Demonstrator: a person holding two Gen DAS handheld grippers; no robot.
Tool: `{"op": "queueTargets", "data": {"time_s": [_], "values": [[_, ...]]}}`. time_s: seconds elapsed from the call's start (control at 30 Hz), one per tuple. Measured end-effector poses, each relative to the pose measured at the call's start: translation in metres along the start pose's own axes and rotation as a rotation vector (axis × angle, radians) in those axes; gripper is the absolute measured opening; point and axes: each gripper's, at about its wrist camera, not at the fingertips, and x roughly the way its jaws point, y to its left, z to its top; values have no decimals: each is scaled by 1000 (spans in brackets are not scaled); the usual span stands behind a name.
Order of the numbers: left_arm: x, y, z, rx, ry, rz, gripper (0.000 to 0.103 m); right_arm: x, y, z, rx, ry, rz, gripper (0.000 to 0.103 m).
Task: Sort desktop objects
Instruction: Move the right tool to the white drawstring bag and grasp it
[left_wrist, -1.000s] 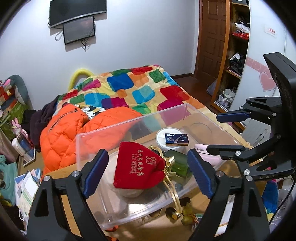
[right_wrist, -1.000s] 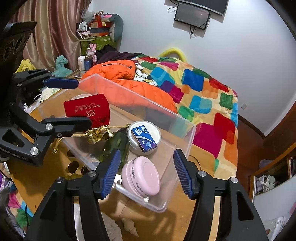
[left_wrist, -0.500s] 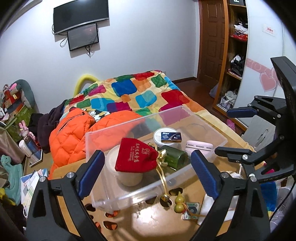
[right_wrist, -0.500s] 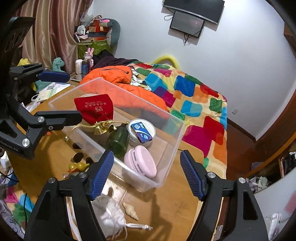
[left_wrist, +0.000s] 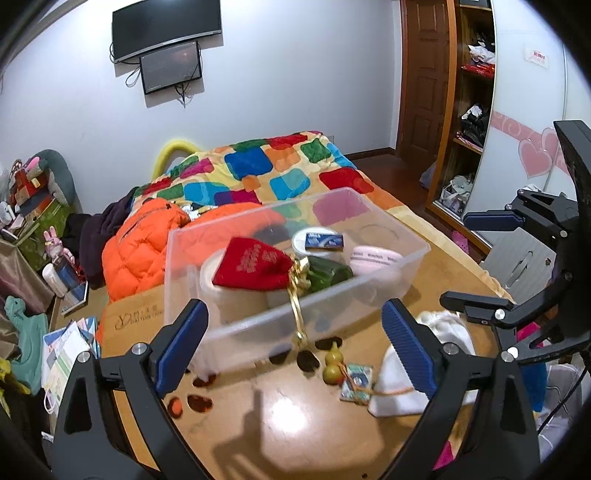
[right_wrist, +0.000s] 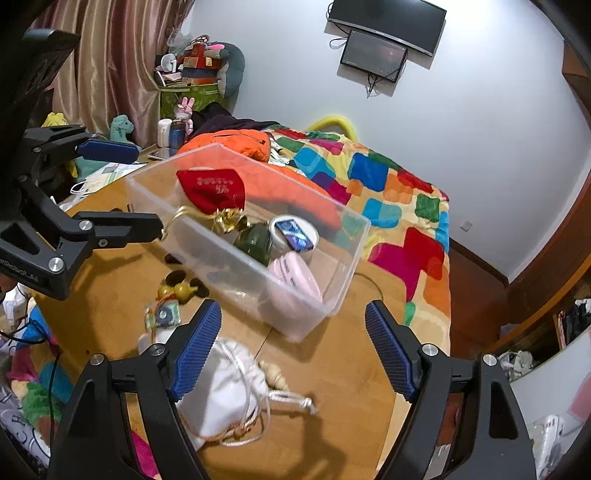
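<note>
**Sam:** What do you see from there?

**Me:** My left hand-held gripper (left_wrist: 293, 341) and my right hand-held gripper (right_wrist: 293, 347) both have their fingers wide apart. They hold nothing. The clear box (left_wrist: 373, 286) sits in the middle of the frame on the bench (left_wrist: 280, 417). It has a red pouch (left_wrist: 253, 267), a green bottle (left_wrist: 327, 275) and a pink case (left_wrist: 375, 256) inside.

**Sam:** What is not put away yet?

**Me:** A white bag (right_wrist: 225, 391) at the lower left of the right view, a little yellow gourd (left_wrist: 332, 363) and a small shell (right_wrist: 273, 374) beside the bag.

**Sam:** What could go wrong?

**Me:** I think the bag's loose cord (right_wrist: 291, 398) could snag the shell and drag it. The gold string (left_wrist: 297, 314) hangs over the box wall, so bumping it might pull the pouch out. The gourd is round and may roll away.
</note>
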Motion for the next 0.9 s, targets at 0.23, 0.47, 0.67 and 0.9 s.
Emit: {"op": "queueTargets", "data": {"time_s": [0.23,0.47,0.67,0.9], "values": [[1,-9,-24,-19,34,-15,96,4,2,-26,39,40,30,78],[8,-15,-48,-18,70,-22,96,8,3,-46,112,64,95,78],[17,-10,-61,-60,103,-45,96,16,10,-55,121,82,133,80],[33,-12,-65,-65,135,-58,96,31,6,-53,170,94,225,83]]}}
